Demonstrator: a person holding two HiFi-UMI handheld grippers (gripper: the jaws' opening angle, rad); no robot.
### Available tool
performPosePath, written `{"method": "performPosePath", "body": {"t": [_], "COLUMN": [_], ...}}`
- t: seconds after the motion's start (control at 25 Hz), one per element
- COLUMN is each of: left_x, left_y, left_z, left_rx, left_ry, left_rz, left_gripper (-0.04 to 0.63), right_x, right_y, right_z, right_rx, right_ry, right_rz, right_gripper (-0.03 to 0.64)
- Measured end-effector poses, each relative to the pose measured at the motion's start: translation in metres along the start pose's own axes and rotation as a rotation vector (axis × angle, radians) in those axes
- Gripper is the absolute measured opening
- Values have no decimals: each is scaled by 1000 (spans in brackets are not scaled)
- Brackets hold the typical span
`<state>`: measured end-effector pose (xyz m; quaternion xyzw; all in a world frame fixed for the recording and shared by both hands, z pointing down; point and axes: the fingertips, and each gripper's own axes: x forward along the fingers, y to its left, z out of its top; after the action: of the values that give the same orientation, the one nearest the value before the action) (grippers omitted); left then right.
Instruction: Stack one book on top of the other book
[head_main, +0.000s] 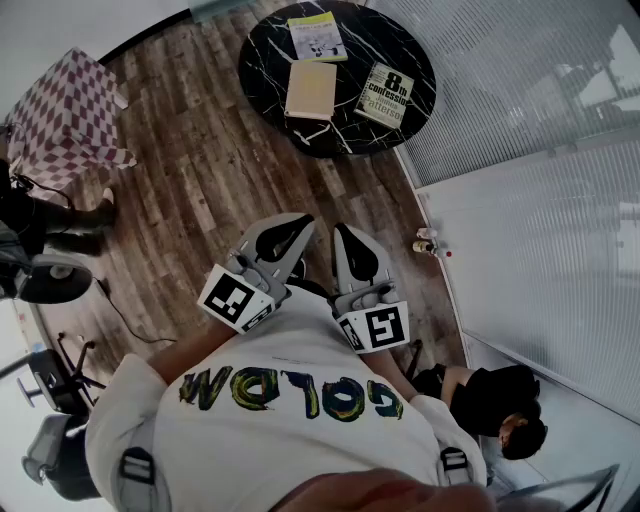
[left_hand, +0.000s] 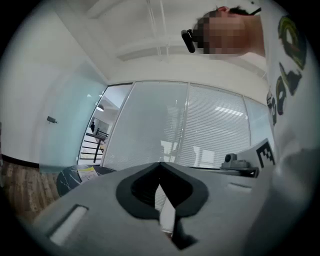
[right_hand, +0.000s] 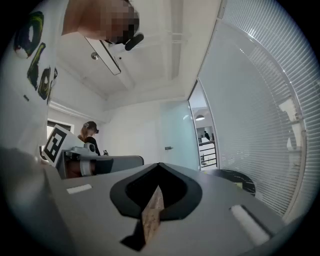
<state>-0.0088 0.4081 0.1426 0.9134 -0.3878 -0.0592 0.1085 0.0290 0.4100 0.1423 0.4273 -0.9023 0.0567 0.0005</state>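
Nothing of the stacking has begun; this looks like the approach. The left gripper (head_main: 298, 222) and the right gripper (head_main: 345, 232) sit side by side close to the person's chest, both claws pinched fully together with nothing between them. Each gripper's own view shows the two jaws meeting in a thin seam.

The books lie well apart from the grippers, across the wooden floor (head_main: 200, 180), on a round black marble table (head_main: 262, 60). A yellow-green book (head_main: 317, 37) lies at the table's far edge, a plain tan book (head_main: 310, 90) near its middle, and a black-and-white book (head_main: 385, 95) with a large printed title at its right edge. All three lie flat, face up and separate, none overlapping.

The next move probably calls for stepping up to the table, opening a claw and taking one book by an edge. The tan one looks thin and smooth, though its thickness is hard to judge from here, so getting a jaw under it may need a nudge toward the near edge.
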Motion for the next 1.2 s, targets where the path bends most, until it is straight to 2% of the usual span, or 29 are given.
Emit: {"method": "performPosePath", "body": {"t": [0.6, 0.92, 1.2], "left_x": [27, 42, 70], "left_y": [-22, 8, 50], "left_z": [-4, -14, -1], "left_rx": [11, -13, -24], "left_ry": [-11, -4, -16], "left_rz": [13, 52, 52], "left_gripper": [2, 2, 2], "right_x": [-15, 11, 55], "right_y": [-32, -49, -70], "right_z": [3, -5, 2], "right_rx": [16, 12, -6], "right_ry": [-11, -1, 10], "right_rz": [19, 28, 22], "right_gripper": [0, 0, 0]}}
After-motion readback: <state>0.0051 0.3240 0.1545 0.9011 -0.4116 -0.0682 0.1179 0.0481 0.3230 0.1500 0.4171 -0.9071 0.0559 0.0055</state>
